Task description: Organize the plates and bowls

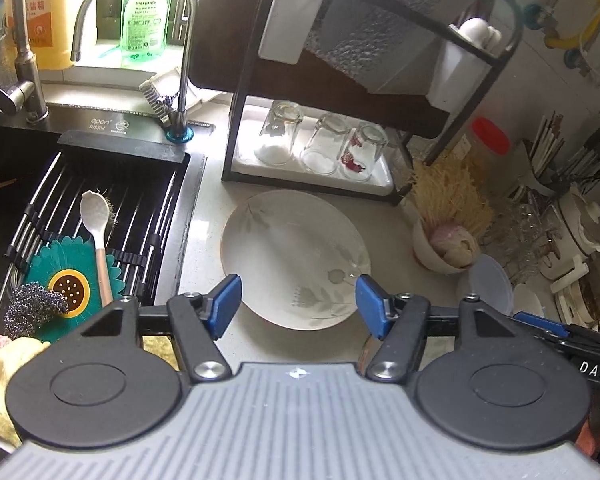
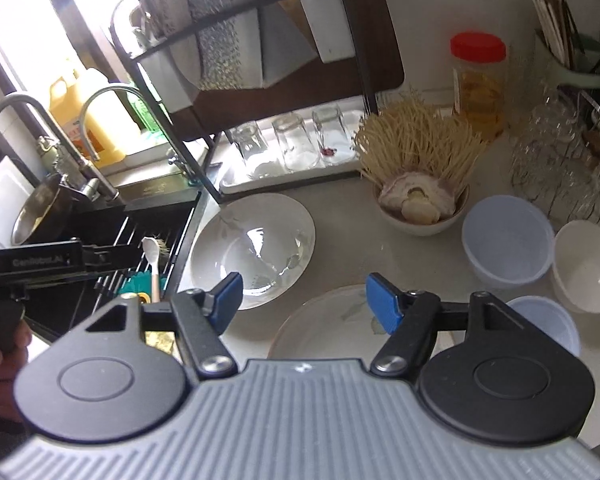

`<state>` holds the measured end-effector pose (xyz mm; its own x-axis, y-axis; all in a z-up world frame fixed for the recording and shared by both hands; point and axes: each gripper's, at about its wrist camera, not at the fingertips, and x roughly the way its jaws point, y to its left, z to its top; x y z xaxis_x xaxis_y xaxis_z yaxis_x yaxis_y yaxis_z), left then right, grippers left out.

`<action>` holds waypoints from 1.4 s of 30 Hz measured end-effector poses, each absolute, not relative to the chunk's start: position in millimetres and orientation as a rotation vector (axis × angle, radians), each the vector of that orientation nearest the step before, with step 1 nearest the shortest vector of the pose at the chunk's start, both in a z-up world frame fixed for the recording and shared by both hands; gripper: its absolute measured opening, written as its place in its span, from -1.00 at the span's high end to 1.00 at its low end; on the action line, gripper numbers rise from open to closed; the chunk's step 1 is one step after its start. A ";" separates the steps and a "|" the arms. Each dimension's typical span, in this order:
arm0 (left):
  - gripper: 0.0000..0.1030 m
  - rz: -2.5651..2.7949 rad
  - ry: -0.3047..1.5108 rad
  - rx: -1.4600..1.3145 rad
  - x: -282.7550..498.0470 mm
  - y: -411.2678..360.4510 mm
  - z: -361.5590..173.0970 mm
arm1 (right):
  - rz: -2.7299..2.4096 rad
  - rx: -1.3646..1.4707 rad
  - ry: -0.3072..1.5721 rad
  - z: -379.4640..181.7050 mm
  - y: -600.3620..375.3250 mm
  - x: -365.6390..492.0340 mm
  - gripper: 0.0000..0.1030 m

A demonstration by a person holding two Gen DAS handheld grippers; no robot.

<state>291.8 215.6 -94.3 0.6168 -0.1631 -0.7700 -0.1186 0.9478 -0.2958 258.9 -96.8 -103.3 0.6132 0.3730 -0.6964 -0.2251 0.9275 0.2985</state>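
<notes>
Both grippers gape empty: left gripper (image 1: 298, 304) hovers straight before the plate (image 1: 296, 256) lying flat just in front of the dish rack (image 1: 236, 148), nearer than right gripper (image 2: 304, 304), which hangs over a second plate (image 2: 332, 324).

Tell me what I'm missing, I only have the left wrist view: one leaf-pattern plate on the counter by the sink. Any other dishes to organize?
Observer: Yes. A second plate lies nearer, under the open right gripper.
Operator: Any bowls?
Observer: A bluish bowl and a white bowl sit side by side, right of the plates.
Operator: Is the left gripper holding anything?
Observer: No. The left gripper is open above the far plate.
</notes>
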 end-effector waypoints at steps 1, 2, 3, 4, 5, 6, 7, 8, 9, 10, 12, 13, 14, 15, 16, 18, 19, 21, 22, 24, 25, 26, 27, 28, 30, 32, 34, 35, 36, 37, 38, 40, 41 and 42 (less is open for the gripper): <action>-0.40 -0.026 0.919 -0.337 295.4 218.6 -98.3 | 0.347 0.193 0.844 -105.5 -95.0 261.3 -0.60; -0.42 -0.024 0.928 -0.340 299.3 221.6 -102.6 | 0.342 0.192 0.844 -107.2 -93.4 264.4 -0.76; -0.43 -0.024 0.937 -0.343 302.6 224.5 -107.2 | 0.328 0.185 0.844 -108.7 -91.3 267.6 -0.80; -0.43 -0.025 0.948 -0.343 306.8 227.1 -111.6 | 0.309 0.174 0.850 -110.8 -89.3 271.9 -0.80; -0.43 -0.024 0.958 -0.340 310.6 229.5 -115.9 | 0.295 0.169 0.859 -113.7 -87.9 276.4 -0.80; -0.43 -0.023 0.963 -0.336 314.2 232.0 -120.2 | 0.292 0.177 0.869 -117.1 -87.3 280.9 -0.80; -0.43 -0.020 0.970 -0.334 316.9 234.6 -124.3 | 0.292 0.191 0.880 -120.7 -86.7 284.8 -0.80; -0.43 -0.016 0.977 -0.335 320.6 237.8 -128.9 | 0.291 0.204 0.894 -124.4 -85.7 288.9 -0.80; -0.43 -0.014 0.980 -0.338 323.6 240.8 -133.0 | 0.292 0.214 0.907 -128.4 -84.0 292.9 -0.80; -0.43 -0.011 0.986 -0.338 327.0 243.8 -137.9 | 0.294 0.220 0.915 -131.6 -82.2 296.5 -0.80; -0.43 -0.011 1.002 -0.333 334.7 249.0 -147.6 | 0.289 0.221 0.931 -138.5 -77.6 304.4 -0.80; -0.43 -0.010 1.006 -0.324 338.5 250.6 -151.7 | 0.289 0.222 0.934 -141.1 -74.8 307.9 -0.80; -0.43 -0.010 1.009 -0.307 342.4 251.4 -155.4 | 0.289 0.224 0.937 -143.9 -72.5 311.8 -0.80; -0.43 -0.015 1.011 -0.288 346.2 251.6 -159.1 | 0.288 0.231 0.944 -147.0 -70.1 316.5 -0.80; -0.43 -0.022 1.014 -0.274 350.3 252.4 -163.3 | 0.290 0.241 0.950 -150.1 -67.7 320.8 -0.80; -0.43 -0.041 1.024 -0.273 359.2 254.4 -172.5 | 0.291 0.255 0.956 -157.3 -62.8 329.2 -0.80; -0.43 -0.045 1.022 -0.274 363.2 255.8 -176.8 | 0.291 0.256 0.960 -160.9 -59.7 333.6 -0.79; -0.43 -0.052 1.021 -0.262 371.2 256.7 -185.3 | 0.307 0.253 0.974 -169.1 -52.7 343.1 -0.78; -0.42 -0.056 1.030 -0.256 376.2 257.0 -190.1 | 0.308 0.249 0.977 -171.9 -49.7 346.9 -0.78; -0.42 -0.067 1.045 -0.262 385.7 258.9 -199.4 | 0.307 0.229 0.993 -179.5 -42.5 355.0 -0.58; -0.41 -0.075 1.054 -0.267 390.9 259.9 -203.8 | 0.305 0.227 1.008 -183.1 -39.7 358.6 -0.52; -0.41 -0.088 1.060 -0.270 395.6 260.3 -207.9 | 0.301 0.235 1.020 -187.0 -37.8 362.1 -0.50; -0.41 -0.099 1.062 -0.272 400.7 261.1 -211.2 | 0.296 0.247 1.025 -190.4 -36.6 365.0 -0.49; -0.41 -0.105 1.068 -0.272 405.7 262.0 -214.8 | 0.292 0.252 1.028 -193.2 -35.4 367.5 -0.48; -0.39 -0.123 1.083 -0.280 416.4 263.7 -220.9 | 0.278 0.250 1.040 -199.2 -33.3 372.8 -0.44; -0.31 -0.137 1.090 -0.291 425.2 265.8 -226.0 | 0.266 0.255 1.046 -205.9 -31.3 379.7 -0.43; -0.21 -0.143 1.099 -0.299 432.7 267.3 -229.8 | 0.256 0.252 1.050 -212.1 -28.5 384.4 -0.35; -0.16 -0.128 1.100 -0.302 435.4 268.5 -231.2 | 0.250 0.250 1.054 -215.5 -26.9 386.6 -0.29; -0.02 -0.115 1.104 -0.305 438.1 269.5 -232.7 | 0.246 0.249 1.059 -218.7 -25.0 388.9 -0.21; 0.08 -0.122 1.106 -0.311 441.0 270.4 -234.6 | 0.242 0.248 1.063 -221.3 -24.1 390.1 -0.16; 0.13 -0.128 1.107 -0.317 443.6 271.1 -236.5 | 0.239 0.251 1.068 -223.9 -22.9 391.5 -0.09; 0.31 -0.135 1.116 -0.322 448.3 272.7 -239.8 | 0.237 0.249 1.078 -226.5 -19.4 393.5 0.03; 0.33 -0.141 1.115 -0.325 449.7 273.1 -240.2 | 0.239 0.240 1.076 -226.6 -17.4 394.4 0.08; 0.34 -0.144 1.117 -0.330 450.8 273.3 -240.4 | 0.238 0.227 1.074 -226.2 -15.1 395.1 0.09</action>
<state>450.8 273.3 -240.4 0.4349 -0.2769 -0.8568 -0.0514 0.9423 -0.3307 395.1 -15.1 -226.2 0.4560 0.3006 -0.8377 -0.0813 0.9514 0.2972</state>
